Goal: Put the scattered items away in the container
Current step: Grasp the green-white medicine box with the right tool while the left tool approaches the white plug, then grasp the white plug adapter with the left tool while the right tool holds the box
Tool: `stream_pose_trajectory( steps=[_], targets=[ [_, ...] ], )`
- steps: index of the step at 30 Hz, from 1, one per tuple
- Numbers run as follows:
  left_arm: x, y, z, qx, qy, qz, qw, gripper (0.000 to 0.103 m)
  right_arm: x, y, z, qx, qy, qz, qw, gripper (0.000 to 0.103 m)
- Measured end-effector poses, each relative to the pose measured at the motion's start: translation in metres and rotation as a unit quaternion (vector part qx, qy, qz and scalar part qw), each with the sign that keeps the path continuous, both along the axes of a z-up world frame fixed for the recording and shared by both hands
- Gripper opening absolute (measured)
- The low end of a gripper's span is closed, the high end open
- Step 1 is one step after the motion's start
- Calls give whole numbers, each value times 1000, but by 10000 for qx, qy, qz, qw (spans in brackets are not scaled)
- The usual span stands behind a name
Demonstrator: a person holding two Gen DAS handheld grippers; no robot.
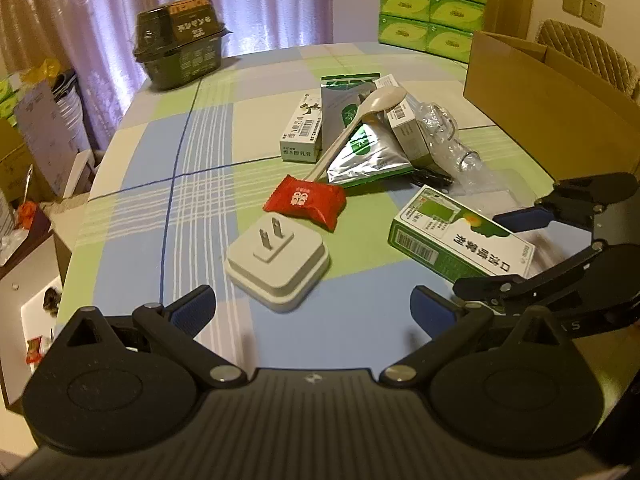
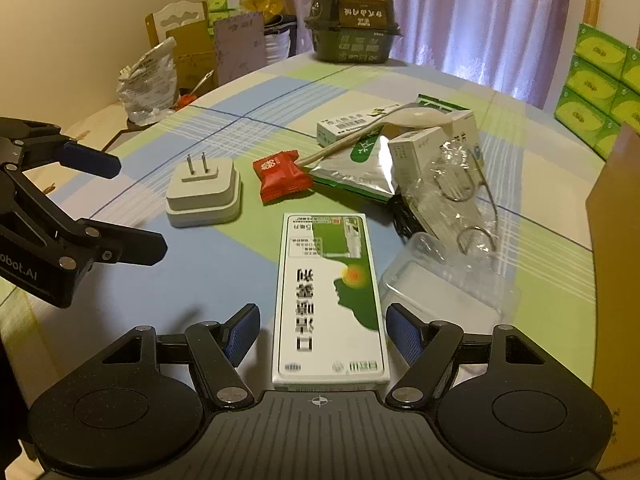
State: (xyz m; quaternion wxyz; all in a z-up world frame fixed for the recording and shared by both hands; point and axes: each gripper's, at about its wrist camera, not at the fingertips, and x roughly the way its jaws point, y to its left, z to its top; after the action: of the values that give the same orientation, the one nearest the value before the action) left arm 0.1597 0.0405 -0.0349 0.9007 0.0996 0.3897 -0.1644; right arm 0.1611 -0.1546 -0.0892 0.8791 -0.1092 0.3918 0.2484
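Right gripper is fully open astride the green-white box; left gripper is fully open, empty, before the plug adapter.

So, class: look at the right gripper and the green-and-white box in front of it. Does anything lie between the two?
Nothing visible does. The right gripper is open, and the green-and-white box already lies between its fingers. The clear plastic tray sits just off to the side, not in the way.
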Motion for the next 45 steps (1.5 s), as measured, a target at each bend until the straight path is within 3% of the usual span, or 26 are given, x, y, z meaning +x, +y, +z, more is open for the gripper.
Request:
stream_pose_trajectory(
  steps=[7,8,9,18,23,27,28,33,37,41,45],
  targets=[
    [21,1,-6,207,-53,-279,9994,102,7,3,-3,24,122,25,9999,76],
    [24,1,-7,224,-73,-313,9992,102,7,3,-4,2,119,21,9999,61],
    [27,1,-8,245,-93,-345,9991,102,8,3,-4,-11,131,18,9999,59],
    [55,-1,-23,517,-135,-727,9959,101,11,-1,-3,142,202,-143,9996,58],
    [70,1,-33,569,38,-1053,9928,95,11,-3,-3,220,244,-205,9992,58],
    [77,5,-36,405,137,-1062,9934,76,10,-3,-3,264,267,-240,9990,58],
    [76,5,-35,371,163,-1040,9938,70,10,-4,-2,292,287,-251,9988,58],
    [59,-3,-29,390,425,-925,9940,69,4,-6,-1,293,343,-310,9985,58],
    [29,-16,-25,343,557,-1152,9912,70,-7,-12,-1,284,385,-336,9983,58],
    [10,-24,-27,565,402,-1418,9875,79,-12,-9,-4,49,247,-166,9995,58],
    [12,-25,-29,755,380,-1653,9826,79,-11,-6,-5,-34,187,-102,9998,59]
  ],
)
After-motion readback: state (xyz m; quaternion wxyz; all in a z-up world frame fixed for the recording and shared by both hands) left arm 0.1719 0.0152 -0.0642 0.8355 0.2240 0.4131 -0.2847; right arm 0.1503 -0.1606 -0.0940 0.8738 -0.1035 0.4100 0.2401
